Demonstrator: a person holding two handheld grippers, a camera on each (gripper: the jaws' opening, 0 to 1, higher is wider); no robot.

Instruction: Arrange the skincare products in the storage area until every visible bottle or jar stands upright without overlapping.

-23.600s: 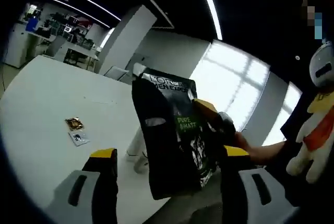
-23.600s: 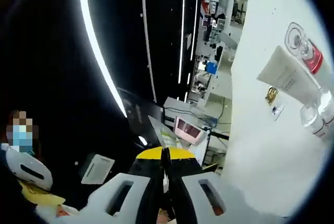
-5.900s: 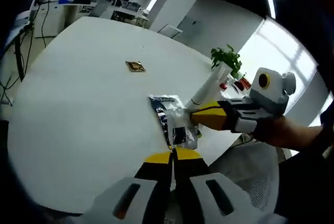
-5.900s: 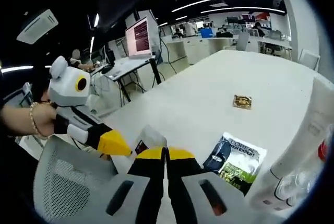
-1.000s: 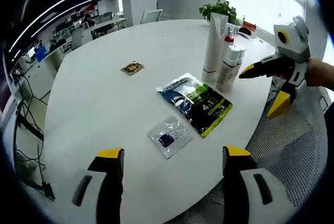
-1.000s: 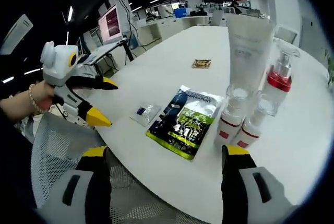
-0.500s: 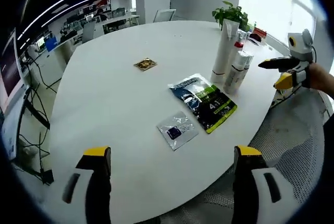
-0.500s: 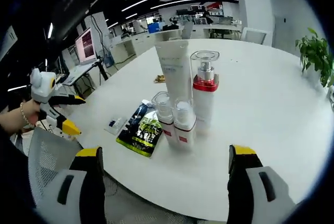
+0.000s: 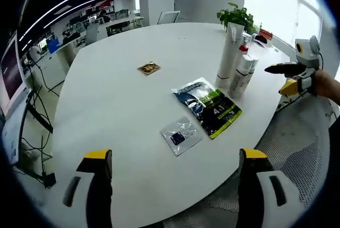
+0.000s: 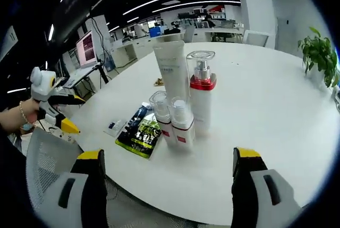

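Observation:
On the white round table [image 9: 106, 106] a tall white tube [image 10: 171, 71], a red-capped pump bottle [image 10: 201, 98] and two small clear-capped bottles [image 10: 170, 119] stand upright in a tight cluster [image 9: 236, 68]. A dark green-and-black sachet [image 9: 208, 106] [image 10: 139, 130] lies flat beside them, a small clear sachet [image 9: 180, 136] [image 10: 115, 127] nearer the edge, and a small gold sachet [image 9: 149, 68] farther in. My left gripper [image 9: 172, 177] is open, back from the table edge. My right gripper [image 10: 167, 177] is open too, facing the bottles from off the table. Each gripper appears in the other's view, left gripper [image 10: 53, 106] and right gripper [image 9: 295, 74].
A potted plant [image 9: 236, 15] [image 10: 320, 52] stands on the table's far side. A mesh chair [image 9: 297, 148] sits by the table edge below the right gripper. Desks, monitors and chairs fill the office behind.
Over the last second both grippers drew back from the table while open; the views widened. Earlier the two grippers handled the dark sachet and laid it flat on the table.

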